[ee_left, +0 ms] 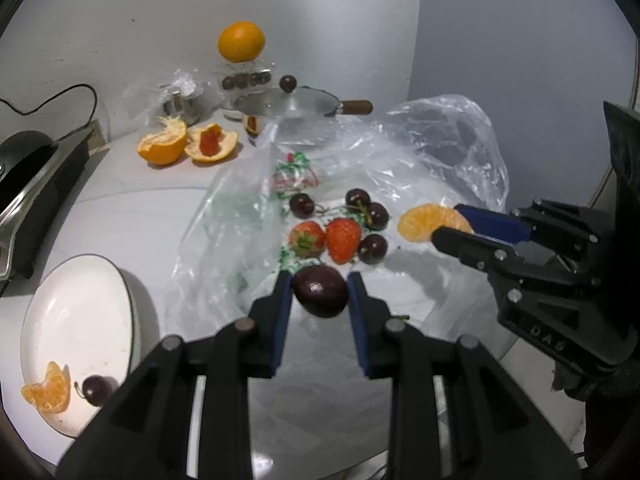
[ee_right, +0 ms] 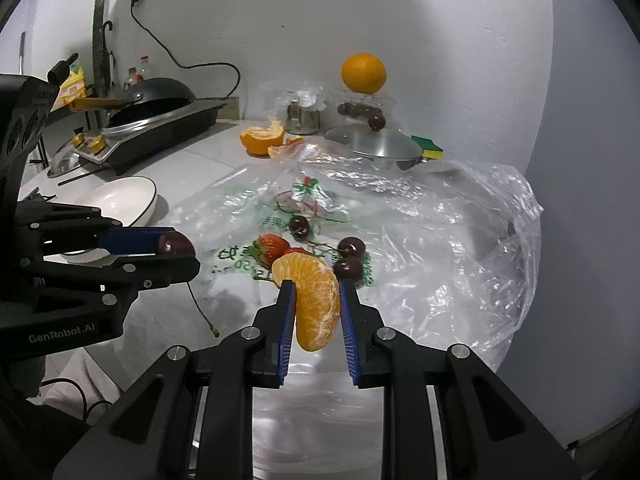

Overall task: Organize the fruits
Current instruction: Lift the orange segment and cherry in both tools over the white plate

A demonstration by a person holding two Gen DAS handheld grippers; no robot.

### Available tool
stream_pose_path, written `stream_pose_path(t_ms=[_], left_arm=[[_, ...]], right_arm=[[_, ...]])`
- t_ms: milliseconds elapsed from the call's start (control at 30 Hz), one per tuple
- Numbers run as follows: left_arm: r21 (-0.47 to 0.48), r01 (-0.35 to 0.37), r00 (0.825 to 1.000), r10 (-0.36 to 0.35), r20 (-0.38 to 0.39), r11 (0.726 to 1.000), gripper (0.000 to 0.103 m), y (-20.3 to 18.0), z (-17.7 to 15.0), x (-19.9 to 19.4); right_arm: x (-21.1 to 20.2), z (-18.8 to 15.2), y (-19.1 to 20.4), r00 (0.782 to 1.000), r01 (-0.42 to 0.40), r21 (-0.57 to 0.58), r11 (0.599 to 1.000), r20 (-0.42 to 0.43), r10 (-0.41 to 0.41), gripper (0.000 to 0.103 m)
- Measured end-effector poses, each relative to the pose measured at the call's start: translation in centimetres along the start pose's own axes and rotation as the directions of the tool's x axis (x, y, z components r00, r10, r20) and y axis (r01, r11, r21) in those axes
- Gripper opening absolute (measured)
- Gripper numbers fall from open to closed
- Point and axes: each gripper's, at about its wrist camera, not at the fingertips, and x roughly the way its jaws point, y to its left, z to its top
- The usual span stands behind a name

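A: What does the left tool (ee_left: 320,286) have?

B: A dark cherry (ee_left: 320,290), clamped between its blue pads, lifted clear of the worktop (ee_left: 132,200).

A: And the right tool (ee_right: 318,294)?

B: Its pads are pressed onto a peeled tangerine piece (ee_right: 316,300), which stands on end between them, also off the surface.

A: What lies just past the tools?

B: A clear plastic bag (ee_left: 440,160) spread flat. On it, just ahead of the left tool, two strawberries (ee_left: 328,238) side by side, with four loose cherries (ee_left: 352,216) around them, stems attached.

A: Anything off to the side?

B: To the left of the left tool, near it, a white bowl (ee_left: 80,312) holding a tangerine piece (ee_left: 48,394) and one cherry (ee_left: 96,388).

A: Farther out?

B: Beyond the bag, a half-peeled orange (ee_left: 162,144) beside a loose peel (ee_left: 212,144). Behind those, a metal pan with a lid (ee_left: 288,102), and a whole orange (ee_left: 241,41) perched on a clear stand with more cherries under it. Far left, a black cooker (ee_right: 160,120) with a wok (ee_right: 160,92) on it.
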Motion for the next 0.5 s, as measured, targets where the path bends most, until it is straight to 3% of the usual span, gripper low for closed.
stream_pose_path(t_ms=[500], left_arm=[[-0.05, -0.021, 0.999, 0.023, 0.047, 0.999, 0.028, 3.8, -1.3, -3.0]], right_arm=[[0.0, 2.2, 4.4, 1.0, -0.013, -0.041, 0.999, 0.015, 0.014, 0.023]])
